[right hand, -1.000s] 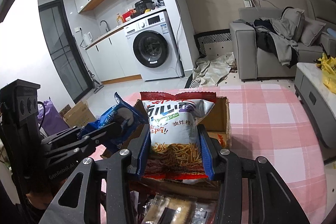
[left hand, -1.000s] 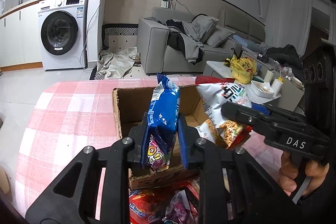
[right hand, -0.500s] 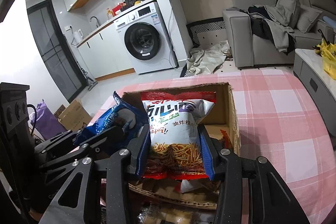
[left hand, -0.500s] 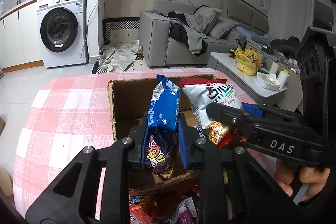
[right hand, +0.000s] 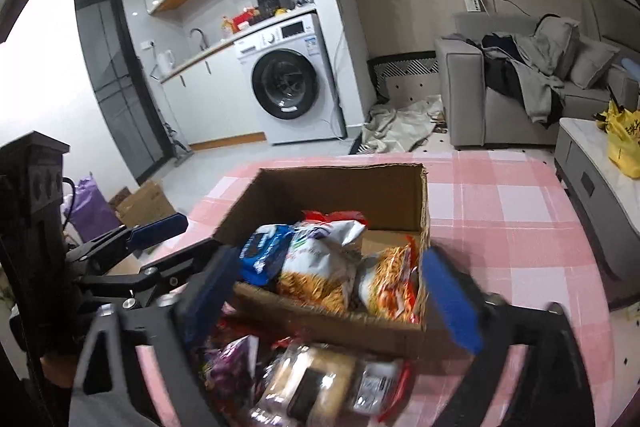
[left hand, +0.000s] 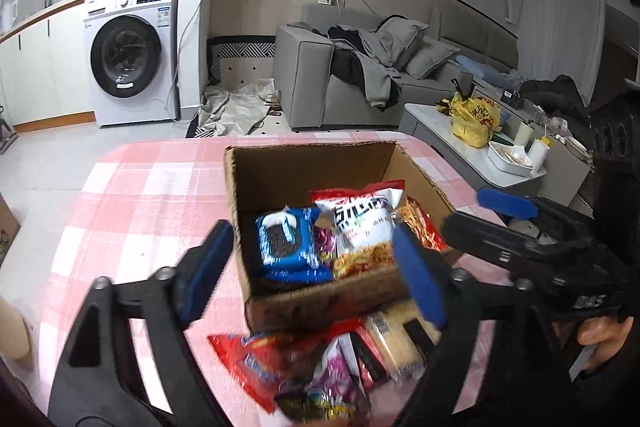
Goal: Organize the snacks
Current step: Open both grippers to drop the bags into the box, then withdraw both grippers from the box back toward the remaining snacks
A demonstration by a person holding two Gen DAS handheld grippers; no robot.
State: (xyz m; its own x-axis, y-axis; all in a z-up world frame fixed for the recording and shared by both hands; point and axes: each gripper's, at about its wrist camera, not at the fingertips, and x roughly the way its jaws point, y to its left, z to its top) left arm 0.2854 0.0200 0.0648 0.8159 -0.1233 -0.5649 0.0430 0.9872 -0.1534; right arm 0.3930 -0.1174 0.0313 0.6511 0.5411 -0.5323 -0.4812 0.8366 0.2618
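Both grippers have just let go: the left gripper point(left hand: 316, 275) and the right gripper point(right hand: 328, 297) each held a packet upright over the cardboard box point(left hand: 320, 297) a second ago, and their jaws have just been opening, so that both now stand wide with nothing pressed between the blue pads point(left hand: 420, 279). The blue cookie packet point(left hand: 286, 245) dropped from the left one lies flat in the box against its left wall, and the white and red noodle-snack bag point(left hand: 368, 223) from the right one lies just beside it, leaning toward the box's right wall; a further orange-red packet point(right hand: 394, 281) sits in the near right corner of the box. Neither gripper touches a packet or the box, as far as the blurred views show. That means two more snacks are put away, and by my reckoning both hands are free for the next pick.

More snacks wait outside the box, heaped on the pink checked tablecloth point(left hand: 132, 203) between the box's near wall and the table's near edge: a red packet point(left hand: 256, 359), a purple one point(right hand: 230, 371) and a clear-wrapped biscuit pack point(right hand: 316, 379) among them. So the task looks part done, with this pile left to clear.
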